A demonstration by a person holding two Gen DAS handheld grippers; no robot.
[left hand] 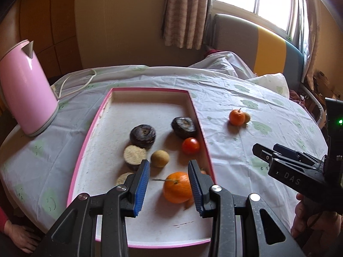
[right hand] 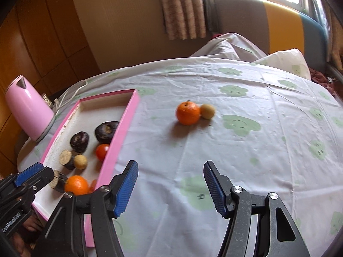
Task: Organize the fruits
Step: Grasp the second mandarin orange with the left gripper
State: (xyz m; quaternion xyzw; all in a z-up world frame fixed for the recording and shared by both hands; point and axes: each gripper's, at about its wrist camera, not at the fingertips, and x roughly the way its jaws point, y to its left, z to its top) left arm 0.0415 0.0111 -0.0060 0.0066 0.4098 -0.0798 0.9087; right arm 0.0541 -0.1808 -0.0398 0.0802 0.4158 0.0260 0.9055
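A glossy pink electric kettle [left hand: 25, 90] is seen at the far left of the cloud-printed white tablecloth [right hand: 246, 150], and beside it a shallow pink-rimmed white tray [left hand: 85, 141] is filled with two dark wrinkled round fruits [left hand: 143, 135], a small red tomato [left hand: 190, 146], a tan longan-like ball [left hand: 160, 158] and a bright stemmed orange mandarin [left hand: 177, 187]. The left gripper [left hand: 169, 171] is held wide open over the tray, its blue ribbed pads flanking the mandarin without closing on it. Farther right, a second smooth orange mandarin [right hand: 188, 113] is found on the cloth touching a small pale-yellow round fruit [right hand: 207, 111], well ahead of the right gripper [right hand: 170, 172], which is spread wide and empty.
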